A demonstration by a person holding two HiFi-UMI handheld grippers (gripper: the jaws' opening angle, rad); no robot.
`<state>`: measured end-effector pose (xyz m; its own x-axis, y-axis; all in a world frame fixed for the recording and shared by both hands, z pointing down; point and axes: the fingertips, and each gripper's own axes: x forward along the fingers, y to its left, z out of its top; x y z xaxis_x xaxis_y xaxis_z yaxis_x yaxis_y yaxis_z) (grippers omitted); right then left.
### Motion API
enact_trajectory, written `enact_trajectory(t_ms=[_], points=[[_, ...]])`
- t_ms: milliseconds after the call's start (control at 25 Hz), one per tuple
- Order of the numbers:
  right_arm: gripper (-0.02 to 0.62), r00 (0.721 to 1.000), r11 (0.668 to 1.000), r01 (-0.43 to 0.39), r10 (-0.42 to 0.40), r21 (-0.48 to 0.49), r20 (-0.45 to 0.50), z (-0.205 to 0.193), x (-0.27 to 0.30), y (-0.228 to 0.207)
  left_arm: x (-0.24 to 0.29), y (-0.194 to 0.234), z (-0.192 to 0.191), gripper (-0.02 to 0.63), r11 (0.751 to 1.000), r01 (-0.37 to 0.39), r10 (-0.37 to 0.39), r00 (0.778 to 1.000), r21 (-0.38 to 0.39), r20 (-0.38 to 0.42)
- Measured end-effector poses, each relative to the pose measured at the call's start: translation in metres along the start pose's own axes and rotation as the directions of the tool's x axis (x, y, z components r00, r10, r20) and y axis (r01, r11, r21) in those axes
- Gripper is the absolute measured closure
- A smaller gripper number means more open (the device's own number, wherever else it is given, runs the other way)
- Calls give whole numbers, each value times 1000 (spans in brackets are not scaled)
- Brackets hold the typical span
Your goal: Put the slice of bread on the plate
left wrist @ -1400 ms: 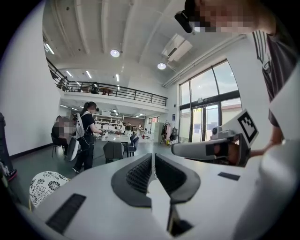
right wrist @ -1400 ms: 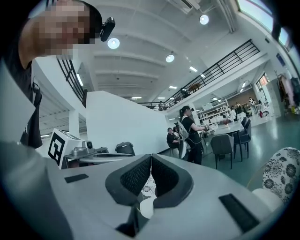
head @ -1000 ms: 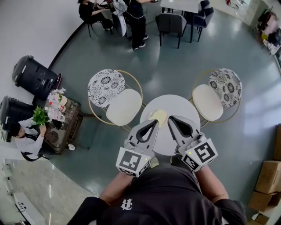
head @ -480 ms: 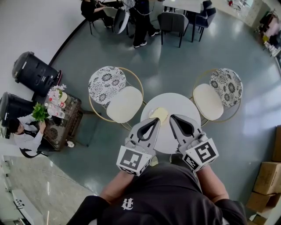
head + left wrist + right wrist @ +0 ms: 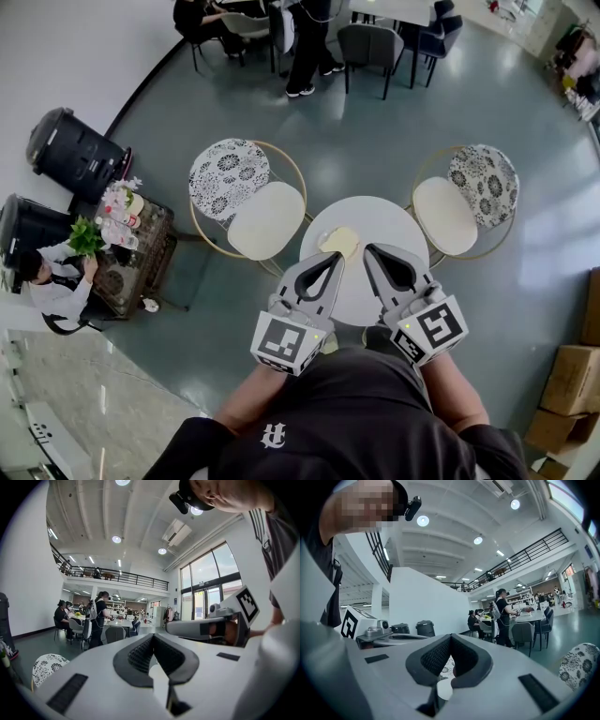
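Observation:
A pale yellow slice of bread (image 5: 339, 242) lies on the left part of the small round white table (image 5: 380, 223). I cannot make out a plate apart from the white tabletop. My left gripper (image 5: 335, 259) hangs over the table's near edge, its tip just short of the bread. It is shut with nothing in it, and its fingers (image 5: 152, 639) meet at the tip. My right gripper (image 5: 369, 251) hangs beside it to the right, also shut and empty, with its jaws closed in the right gripper view (image 5: 450, 638). Both point level across the room.
Two chairs with cream seats and flowered backs flank the table, one on the left (image 5: 267, 225) and one on the right (image 5: 442, 217). Farther left are a low stand with plants (image 5: 131, 248) and black bins (image 5: 75, 159). Cardboard boxes (image 5: 567, 375) sit at the right. People stand at the far tables (image 5: 305, 42).
Both grippers and the bread keep their places. Only the people at the far tables have shifted a little.

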<state>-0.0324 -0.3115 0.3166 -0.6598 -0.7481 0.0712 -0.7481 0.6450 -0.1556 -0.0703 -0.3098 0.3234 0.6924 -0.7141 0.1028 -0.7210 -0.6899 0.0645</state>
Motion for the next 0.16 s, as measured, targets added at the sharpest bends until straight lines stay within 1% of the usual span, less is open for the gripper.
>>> enact_trajectory(t_ms=[160], points=[[590,1000,1000,1,-1,2,-2,-2,1,3,-4,3,-5,600,1000,-7,7,1000,12,-13]])
